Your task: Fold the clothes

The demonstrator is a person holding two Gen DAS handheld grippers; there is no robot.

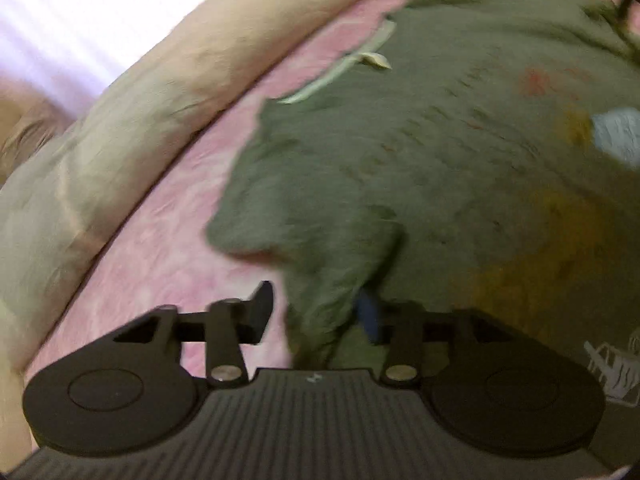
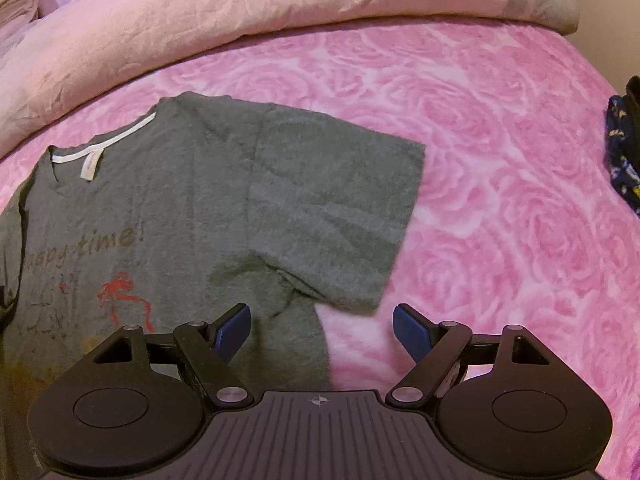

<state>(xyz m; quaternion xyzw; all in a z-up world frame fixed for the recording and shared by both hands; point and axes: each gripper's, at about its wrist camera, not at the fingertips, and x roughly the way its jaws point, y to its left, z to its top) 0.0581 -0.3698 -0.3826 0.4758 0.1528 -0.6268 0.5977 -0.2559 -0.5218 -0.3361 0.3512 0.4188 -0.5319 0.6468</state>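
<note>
T-shirt (image 2: 168,216), grey-green knit with a faded print, lies face up on the pink rose-patterned bed cover (image 2: 500,160), filling the left and centre of the right wrist view. Collar sits at upper left; one sleeve (image 2: 332,216) is spread flat toward centre. Fabric looks light, soft and limp; likely to sag and crease, not slip. Best hold, in my judgement: a seam or hem edge. Right tool (image 2: 322,330) stands wide and empty over the sleeve hem. Left tool (image 1: 320,312), in a blurred view, has a bunched fold of the shirt between its fingers; whether it is gripped, I cannot tell.
</note>
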